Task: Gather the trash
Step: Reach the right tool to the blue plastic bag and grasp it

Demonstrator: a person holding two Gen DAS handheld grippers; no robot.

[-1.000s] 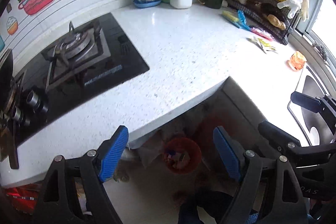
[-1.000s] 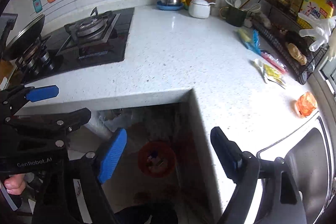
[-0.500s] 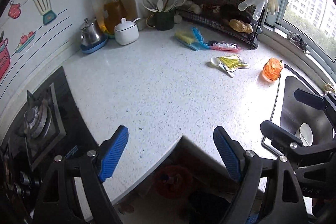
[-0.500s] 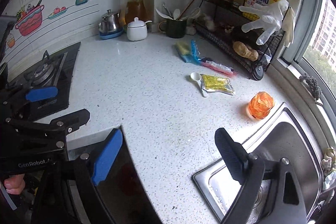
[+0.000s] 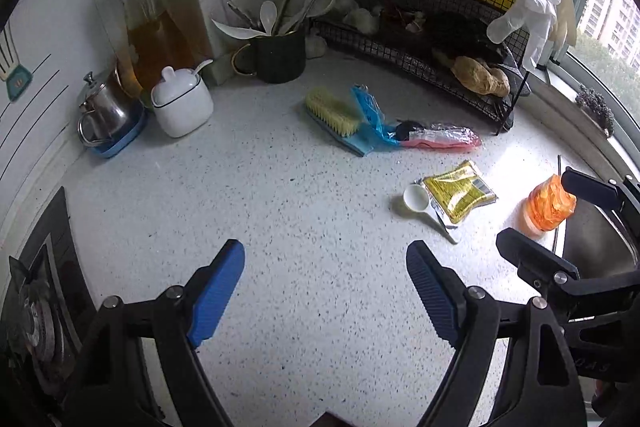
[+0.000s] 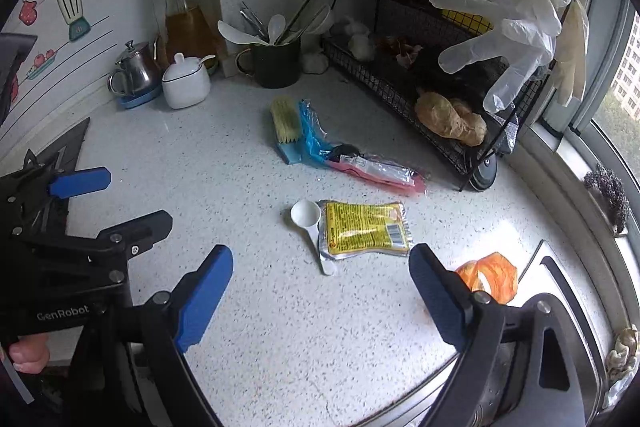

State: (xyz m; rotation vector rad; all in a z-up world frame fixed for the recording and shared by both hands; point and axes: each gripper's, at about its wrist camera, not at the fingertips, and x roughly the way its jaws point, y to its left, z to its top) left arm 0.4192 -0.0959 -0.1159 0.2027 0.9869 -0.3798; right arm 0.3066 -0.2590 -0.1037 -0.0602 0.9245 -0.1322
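left wrist view: the left claw (image 5: 326, 291) stands wide with nothing between its blue pads, hovering over bare speckled bench (image 5: 280, 195). the yellow sachet (image 5: 460, 195) lies ahead and to the right of it, touching a white measuring scoop (image 5: 420, 201); a crumpled orange wrapper (image 5: 550, 203) sits further right, by the sink edge. a pink-and-blue wrapper (image 5: 416, 137) lies beyond, just beside a scrub brush (image 5: 332, 115).

right wrist view: the right claw (image 6: 320, 291) is also wide and empty. the yellow sachet (image 6: 364, 229) lies directly ahead, just past the fingertips, long axis running across the claw's gap. the orange wrapper (image 6: 490, 275) sits partly behind the right pad. judged from both views, the right hand is nearer and better lined up; the sachet's short side would fit the gap.
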